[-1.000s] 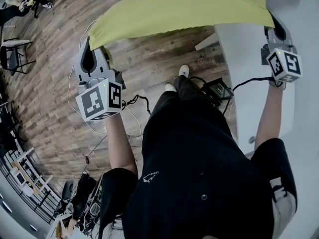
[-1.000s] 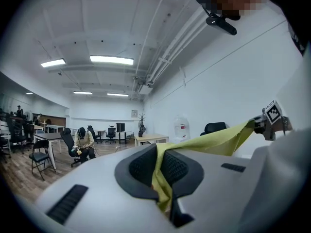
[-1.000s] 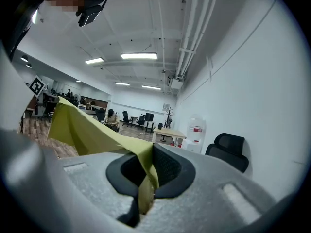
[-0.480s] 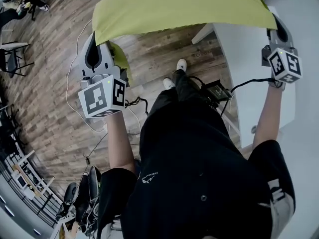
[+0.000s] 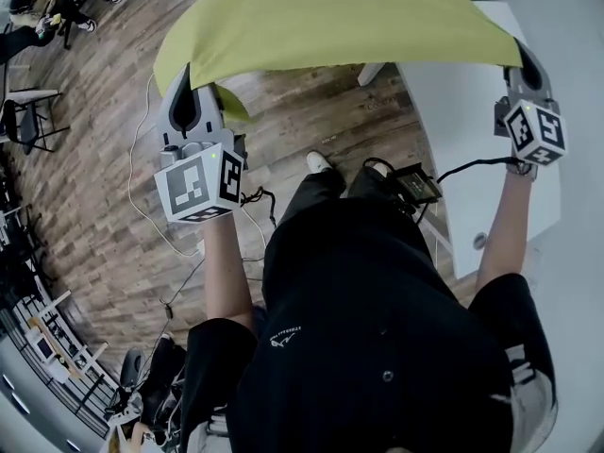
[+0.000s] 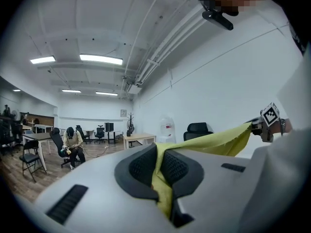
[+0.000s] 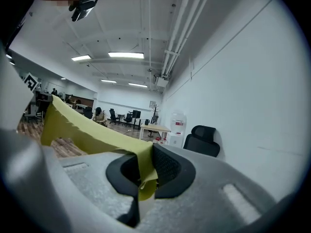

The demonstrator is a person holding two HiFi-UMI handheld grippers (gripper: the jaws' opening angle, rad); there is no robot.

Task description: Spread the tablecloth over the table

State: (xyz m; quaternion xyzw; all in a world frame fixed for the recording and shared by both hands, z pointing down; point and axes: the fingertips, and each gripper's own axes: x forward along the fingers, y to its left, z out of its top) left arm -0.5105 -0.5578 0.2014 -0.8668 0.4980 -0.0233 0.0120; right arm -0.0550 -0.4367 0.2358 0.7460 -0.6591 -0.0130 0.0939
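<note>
Head view: fingers of your left gripper (image 5: 193, 88) and right gripper (image 5: 522, 59) pinch the tablecloth (image 5: 330, 17), stretched between them; the tabletop (image 5: 462, 159) is not yet covered.

The head camera looks steeply down past the person's torso (image 5: 377, 328) onto the wood floor (image 5: 94, 149), the white table (image 5: 453, 140), the left gripper (image 5: 195, 88) and the right gripper (image 5: 524, 57). Each gripper camera rides close behind its own jaws, facing level across the room; all three views share the yellow tablecloth (image 5: 330, 17).

The tablecloth (image 5: 330, 17) is thin matt cloth, the floor (image 5: 85, 159) grained wood planks, the table (image 5: 462, 140) smooth, matt white
</note>
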